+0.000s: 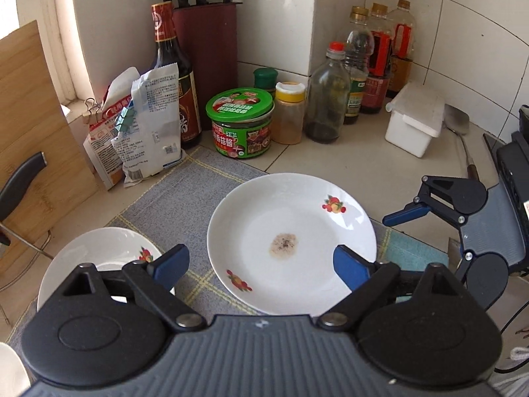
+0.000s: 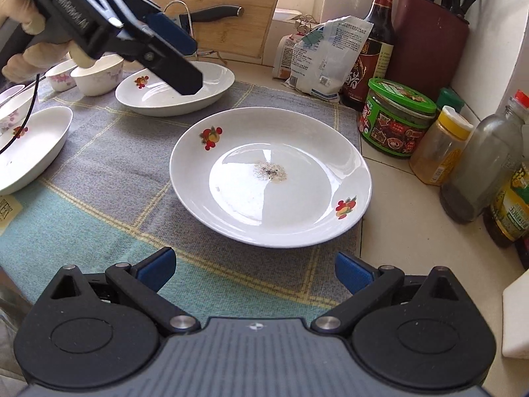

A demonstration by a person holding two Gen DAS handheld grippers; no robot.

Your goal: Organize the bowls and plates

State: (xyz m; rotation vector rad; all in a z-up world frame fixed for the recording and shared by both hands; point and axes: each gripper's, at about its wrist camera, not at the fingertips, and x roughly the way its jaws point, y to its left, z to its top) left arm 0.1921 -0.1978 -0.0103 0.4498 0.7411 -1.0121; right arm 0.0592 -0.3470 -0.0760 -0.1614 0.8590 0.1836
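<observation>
I read the soiled plate (image 2: 270, 178) as glazed white ceramic, glossy enough to throw glare, with a dull gritty smear at its middle. The mat (image 2: 109, 178) beneath it is coarse woven cloth, matt. Both my grippers, left gripper (image 1: 261, 261) and right gripper (image 2: 254, 268), look like matt black plastic with ribbed grey bodies, blue pads and shiny metal pivot pins. At the counter's back edge, the cutting board (image 2: 211, 6) shows pale wood grain, and the counter (image 2: 413, 231) is smooth tile.
</observation>
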